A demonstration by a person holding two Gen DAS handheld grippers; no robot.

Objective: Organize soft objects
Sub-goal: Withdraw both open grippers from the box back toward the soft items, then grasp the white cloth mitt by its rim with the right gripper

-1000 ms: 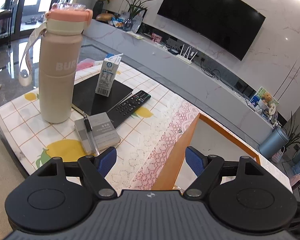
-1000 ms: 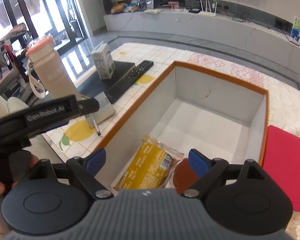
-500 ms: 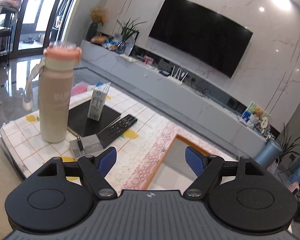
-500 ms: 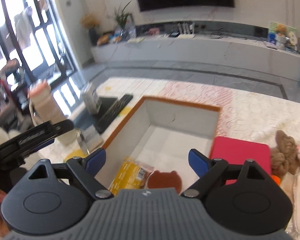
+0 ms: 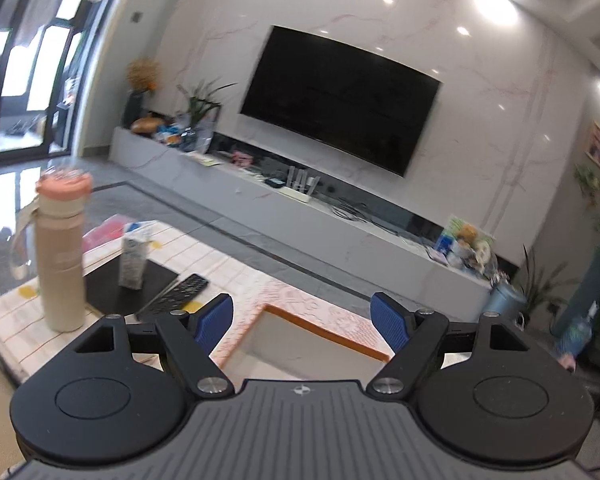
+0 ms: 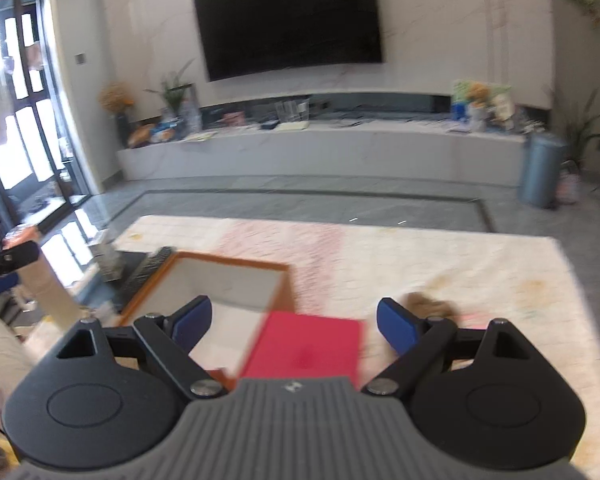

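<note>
Both tongs, left (image 5: 302,316) and right (image 6: 294,320), spread, empty; orange-rimmed box (image 6: 228,266) interior mostly hidden.

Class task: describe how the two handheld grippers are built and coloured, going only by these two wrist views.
Left gripper and right gripper look alike: ribbed grey body with a small logo, two round black discs, black angular linkage arms with silver pivot screws, and blue ridged finger pads.
</note>
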